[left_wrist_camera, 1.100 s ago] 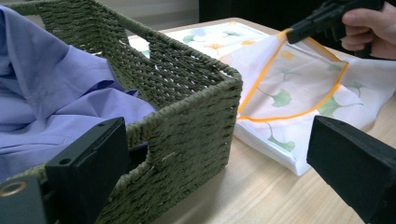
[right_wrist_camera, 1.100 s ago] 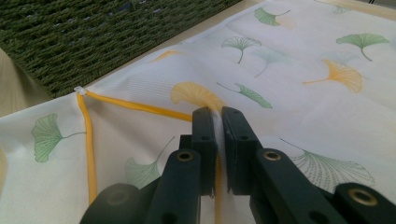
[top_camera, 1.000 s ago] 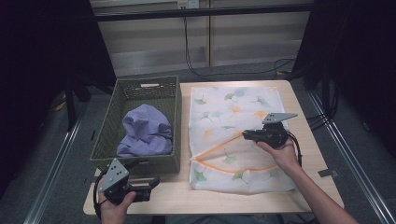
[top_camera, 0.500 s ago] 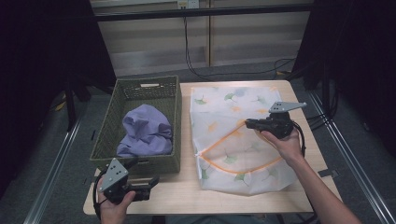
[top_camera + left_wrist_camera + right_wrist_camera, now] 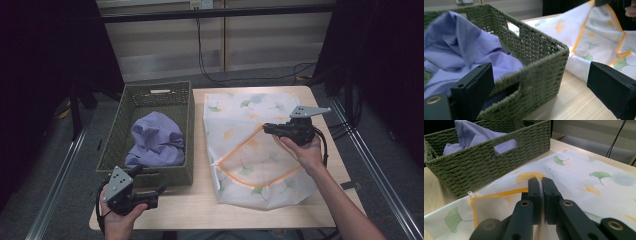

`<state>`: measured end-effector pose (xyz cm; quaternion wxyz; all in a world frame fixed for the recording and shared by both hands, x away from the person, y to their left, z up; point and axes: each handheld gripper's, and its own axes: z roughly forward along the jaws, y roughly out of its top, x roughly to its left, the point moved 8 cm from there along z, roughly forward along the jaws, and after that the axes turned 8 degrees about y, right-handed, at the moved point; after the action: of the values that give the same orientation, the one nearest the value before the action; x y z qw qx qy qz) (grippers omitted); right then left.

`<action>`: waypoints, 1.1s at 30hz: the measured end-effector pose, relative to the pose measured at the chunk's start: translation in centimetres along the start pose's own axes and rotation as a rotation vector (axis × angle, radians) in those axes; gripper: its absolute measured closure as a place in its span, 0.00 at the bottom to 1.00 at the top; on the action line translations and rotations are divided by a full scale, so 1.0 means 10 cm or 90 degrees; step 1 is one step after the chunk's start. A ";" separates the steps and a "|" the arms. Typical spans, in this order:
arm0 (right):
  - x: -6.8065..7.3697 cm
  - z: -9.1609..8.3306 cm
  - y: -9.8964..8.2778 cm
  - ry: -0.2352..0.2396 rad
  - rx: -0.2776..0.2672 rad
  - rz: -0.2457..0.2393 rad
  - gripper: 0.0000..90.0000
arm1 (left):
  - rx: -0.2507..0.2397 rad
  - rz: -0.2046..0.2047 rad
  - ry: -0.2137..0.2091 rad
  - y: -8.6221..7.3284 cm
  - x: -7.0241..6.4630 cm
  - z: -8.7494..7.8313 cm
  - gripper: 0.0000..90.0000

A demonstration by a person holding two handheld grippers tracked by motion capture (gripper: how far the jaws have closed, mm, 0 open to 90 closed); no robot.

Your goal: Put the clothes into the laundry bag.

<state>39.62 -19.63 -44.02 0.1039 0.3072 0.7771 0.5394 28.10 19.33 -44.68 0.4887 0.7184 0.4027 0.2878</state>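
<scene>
Right gripper view: jaws apparently pinch laundry bag (image 5: 584,182).

- The tabletop (image 5: 200,212) fills the middle of the high view.
- A basket (image 5: 182,132) stands on its left half.
- A crumpled cloth (image 5: 156,141) lies in the basket.
- A mesh bag (image 5: 250,170) lies flat just right of the basket.
- The left gripper (image 5: 131,192) sits at lower left, before the basket.
- The right gripper (image 5: 270,129) is over the bag's right part, its fingers (image 5: 534,192) pinching the bag's fabric.
</scene>
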 end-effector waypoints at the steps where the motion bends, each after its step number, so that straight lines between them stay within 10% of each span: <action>1: 0.00 0.00 0.00 0.000 0.000 0.000 0.96 | -0.006 -0.003 -0.005 0.03 0.01 -0.02 0.09; 11: 0.00 0.02 -0.01 0.005 0.002 0.002 0.96 | 0.017 0.010 0.000 0.29 0.21 0.05 0.10; 33: 0.01 0.03 -0.04 0.005 0.009 0.000 0.96 | 0.077 -0.005 0.053 0.72 0.97 0.80 0.15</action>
<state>39.57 -19.42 -44.44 0.0983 0.3059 0.7812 0.5352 41.62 22.53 -40.60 0.4284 0.7324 0.4425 0.2903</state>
